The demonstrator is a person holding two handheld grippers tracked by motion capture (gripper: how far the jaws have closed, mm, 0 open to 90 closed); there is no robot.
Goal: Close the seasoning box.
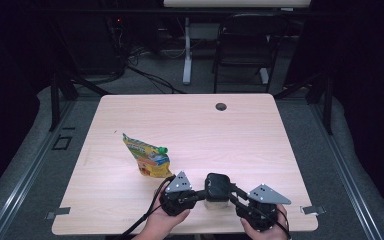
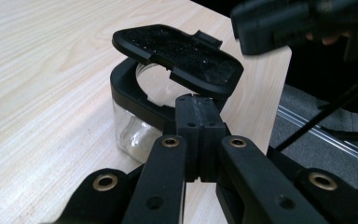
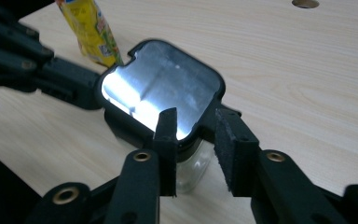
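Left gripper view: fingers (image 2: pixel 200 122) pinched shut at jar (image 2: pixel 135 126) rim; lid (image 2: pixel 177 58) tilted up. Right fingers (image 3: pixel 168 140) open, straddling lid edge.

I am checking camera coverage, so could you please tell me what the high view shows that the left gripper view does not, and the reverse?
High view alone: the yellow snack pouch lying left of the jar, the round hole at the table's far edge, and both hands. Left gripper view alone: the lid's speckled underside, raised off the black rim, with the left gripper's fingers pressed together at that rim. Both share: the glass jar with its black lid and the right gripper beside it.
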